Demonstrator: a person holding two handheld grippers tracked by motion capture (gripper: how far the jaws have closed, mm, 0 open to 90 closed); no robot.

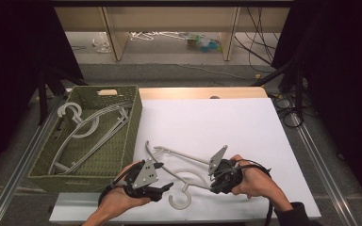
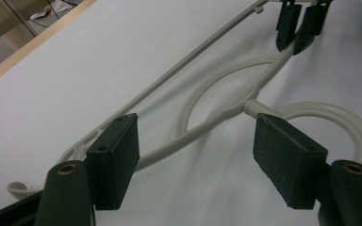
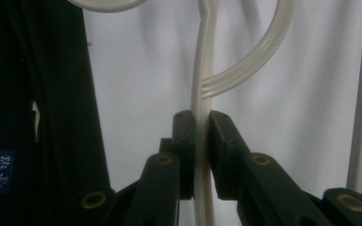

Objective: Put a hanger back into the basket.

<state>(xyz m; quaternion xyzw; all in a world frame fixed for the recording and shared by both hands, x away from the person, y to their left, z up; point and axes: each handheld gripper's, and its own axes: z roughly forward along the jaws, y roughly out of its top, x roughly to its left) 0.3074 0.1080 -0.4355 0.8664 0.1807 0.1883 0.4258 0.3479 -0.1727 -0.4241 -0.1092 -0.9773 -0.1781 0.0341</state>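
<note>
Down near the front edge of the white table (image 1: 245, 127), a pale plastic hanger (image 1: 181, 176) lies flat between the two hands, its hook (image 1: 179, 200) just short of that edge. The right gripper (image 1: 215, 184) pinches the hanger's thin arm, pads pressed tight on it. The left gripper (image 1: 167, 187) has its jaws spread, the hanger's neck lying between the pads (image 2: 115, 157) without touching them. The green basket (image 1: 47, 176) of hangers sits close on the left, while the table's far and right sides lie open.
</note>
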